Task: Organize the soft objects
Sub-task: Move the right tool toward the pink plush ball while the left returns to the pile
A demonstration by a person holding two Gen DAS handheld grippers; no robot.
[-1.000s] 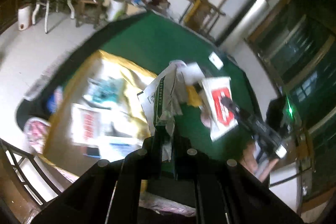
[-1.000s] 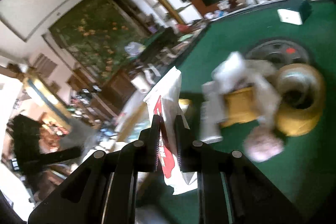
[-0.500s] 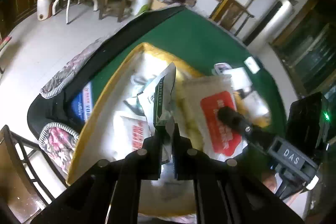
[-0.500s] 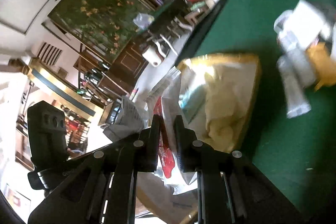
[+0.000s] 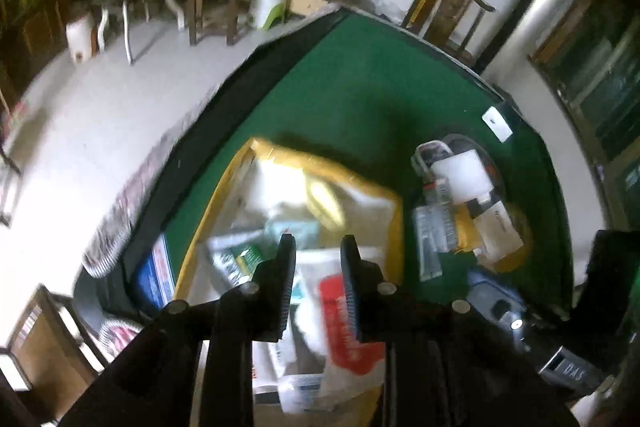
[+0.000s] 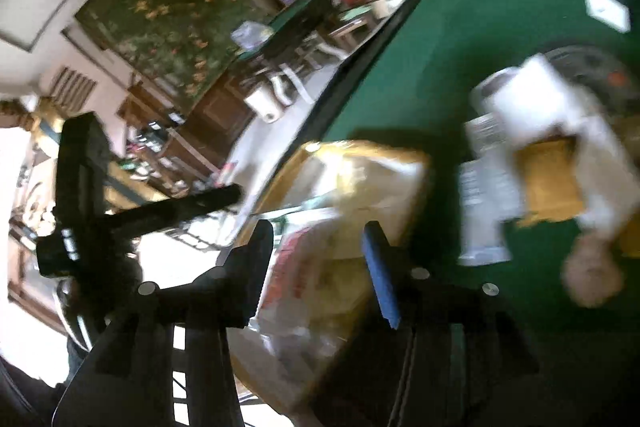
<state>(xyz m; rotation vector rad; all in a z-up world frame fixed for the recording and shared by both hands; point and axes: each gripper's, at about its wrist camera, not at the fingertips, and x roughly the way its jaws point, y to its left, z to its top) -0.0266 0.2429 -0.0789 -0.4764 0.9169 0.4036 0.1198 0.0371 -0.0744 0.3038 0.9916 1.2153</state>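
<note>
A yellow-rimmed bin [image 5: 400,223] lies on the green table [image 5: 340,99] and holds several soft packets. A white packet with a red label [image 5: 340,319] lies in it, and a green-and-white packet [image 5: 240,259] lies to its left. My left gripper [image 5: 318,247] is open and empty above the bin. My right gripper [image 6: 318,235] is open and empty above the bin [image 6: 416,163] and over the red-label packet [image 6: 292,267]. A pile of loose packets [image 5: 460,203] lies on the table right of the bin, and it also shows in the right wrist view [image 6: 532,155].
A small white card [image 5: 497,124] lies near the table's far right edge. The other gripper's body [image 5: 560,355] shows at lower right in the left wrist view. Chairs and a stool [image 5: 212,15] stand on the floor beyond the table's left edge.
Both grippers have opened and let go of their packets, which now lie in the bin. Both grippers have pulled back a little from it.
</note>
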